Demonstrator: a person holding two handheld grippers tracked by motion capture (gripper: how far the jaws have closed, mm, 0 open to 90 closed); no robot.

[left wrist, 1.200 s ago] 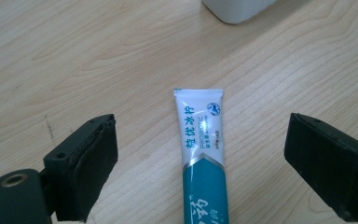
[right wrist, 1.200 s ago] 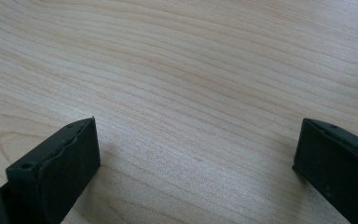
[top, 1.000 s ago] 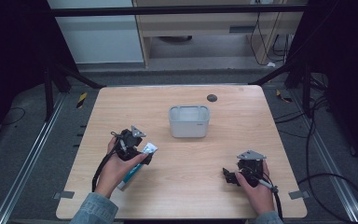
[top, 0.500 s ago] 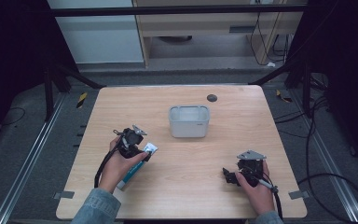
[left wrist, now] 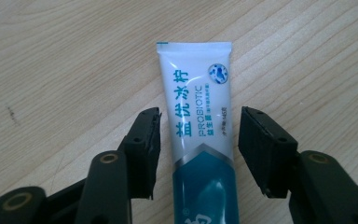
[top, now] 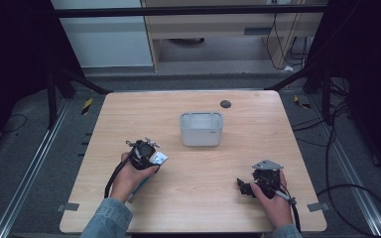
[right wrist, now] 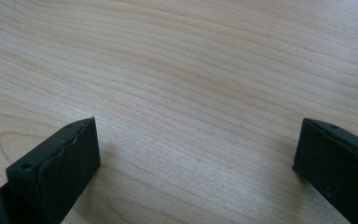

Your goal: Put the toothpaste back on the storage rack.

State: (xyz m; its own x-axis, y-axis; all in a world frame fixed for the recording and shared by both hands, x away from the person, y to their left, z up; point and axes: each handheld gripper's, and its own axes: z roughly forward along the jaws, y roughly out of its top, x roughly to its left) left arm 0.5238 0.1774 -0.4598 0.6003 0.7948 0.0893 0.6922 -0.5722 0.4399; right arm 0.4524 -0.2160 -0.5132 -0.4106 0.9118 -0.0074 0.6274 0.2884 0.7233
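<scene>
My left jaws have just been closing, and a toothpaste tube (left wrist: 200,140) lies between them on the desk (left wrist: 51,70), its flat crimped white end pointing away from me and its teal part running back under my left gripper (left wrist: 199,149). In the left gripper view a thin strip of wood still shows on each side of the tube, so the pads stand just beside it and do not press on it yet; they are about half open. From the high view my left gripper (top: 144,154) sits over the tube (top: 158,158) at the near left part of the desk (top: 129,114), pointing down, with my left hand (top: 129,176) wrapped around it and a denim sleeve (top: 104,220) behind. My right jaws stand wide apart with nothing but bare wood between them, held low over the desk. In the high view that right gripper (top: 245,186) is at the near right, well apart from the tube, in my right hand (top: 273,201), with its cable (top: 290,210) trailing back toward me. Farther out, a small grey tub (top: 201,129) stands near the middle of the desk, apart from both grippers, and a small dark round thing (top: 225,104) lies beyond it near the far edge.
</scene>
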